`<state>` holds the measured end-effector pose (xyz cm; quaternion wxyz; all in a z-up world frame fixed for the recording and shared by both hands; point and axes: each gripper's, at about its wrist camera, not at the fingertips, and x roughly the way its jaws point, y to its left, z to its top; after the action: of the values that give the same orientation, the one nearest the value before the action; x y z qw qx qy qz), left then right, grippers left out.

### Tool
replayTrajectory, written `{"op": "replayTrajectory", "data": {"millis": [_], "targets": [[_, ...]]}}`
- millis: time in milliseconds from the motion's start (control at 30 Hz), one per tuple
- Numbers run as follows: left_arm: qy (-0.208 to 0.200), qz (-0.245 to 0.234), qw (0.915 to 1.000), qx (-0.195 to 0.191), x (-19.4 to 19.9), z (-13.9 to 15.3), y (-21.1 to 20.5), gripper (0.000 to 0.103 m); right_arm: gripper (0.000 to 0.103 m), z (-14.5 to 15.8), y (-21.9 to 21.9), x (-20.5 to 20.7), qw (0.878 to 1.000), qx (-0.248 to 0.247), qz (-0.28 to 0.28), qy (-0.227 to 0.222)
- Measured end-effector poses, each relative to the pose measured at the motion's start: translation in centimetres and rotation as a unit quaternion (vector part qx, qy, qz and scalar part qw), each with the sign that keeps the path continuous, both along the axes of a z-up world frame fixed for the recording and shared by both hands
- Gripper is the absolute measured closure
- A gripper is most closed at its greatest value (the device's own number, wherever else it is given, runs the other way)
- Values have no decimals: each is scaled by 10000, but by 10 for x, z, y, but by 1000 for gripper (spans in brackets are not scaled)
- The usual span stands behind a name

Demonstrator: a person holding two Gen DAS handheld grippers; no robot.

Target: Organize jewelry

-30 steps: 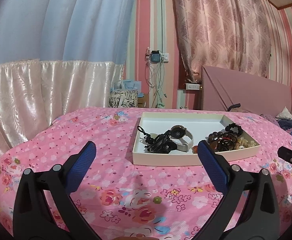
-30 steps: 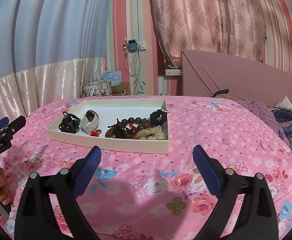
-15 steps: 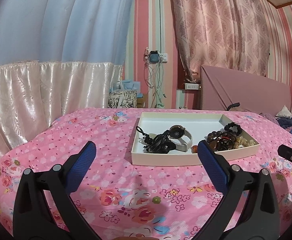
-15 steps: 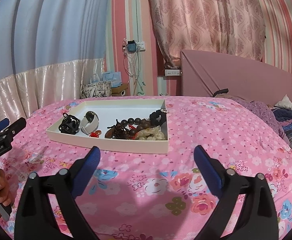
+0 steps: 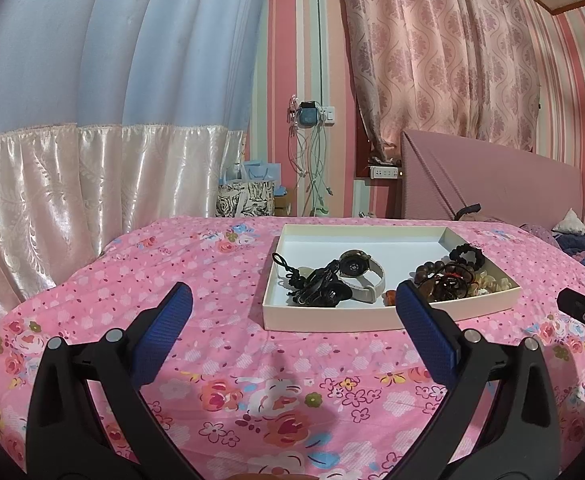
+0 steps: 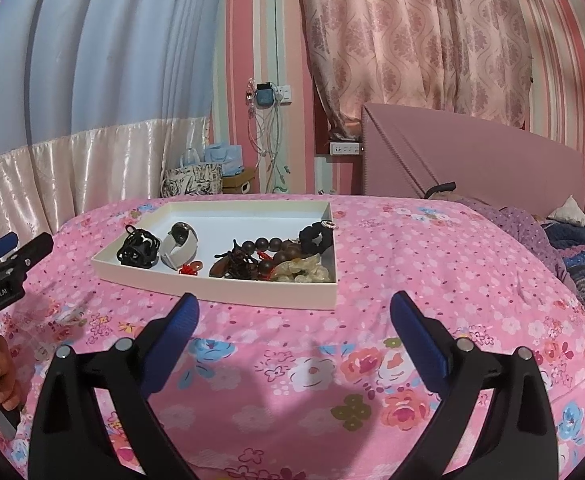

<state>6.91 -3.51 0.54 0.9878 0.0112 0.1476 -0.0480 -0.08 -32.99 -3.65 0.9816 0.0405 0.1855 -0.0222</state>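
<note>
Left tool (image 5: pixel 292 300) has edged nearer; both tools spread, tray (image 5: pixel 332 320) just ahead.

Bare bedspread (image 5: pixel 220 280) up to the tray's near wall (image 5: pixel 332 319); tray's far half free, near edge crowded with jewelry (image 6: pixel 268 262).

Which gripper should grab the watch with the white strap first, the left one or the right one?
Probably left. The left gripper is open and faces the tray end where the watch lies. The right gripper, also open, faces the other end, nearer the brown bead bracelet.
</note>
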Motion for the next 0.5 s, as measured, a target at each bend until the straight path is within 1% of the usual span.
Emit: {"op": "replayTrajectory", "data": {"millis": [500], "targets": [[-42, -17, 10000, 49, 2, 0, 0, 3, 6, 2, 1, -1, 10000, 21, -21, -3]]}}
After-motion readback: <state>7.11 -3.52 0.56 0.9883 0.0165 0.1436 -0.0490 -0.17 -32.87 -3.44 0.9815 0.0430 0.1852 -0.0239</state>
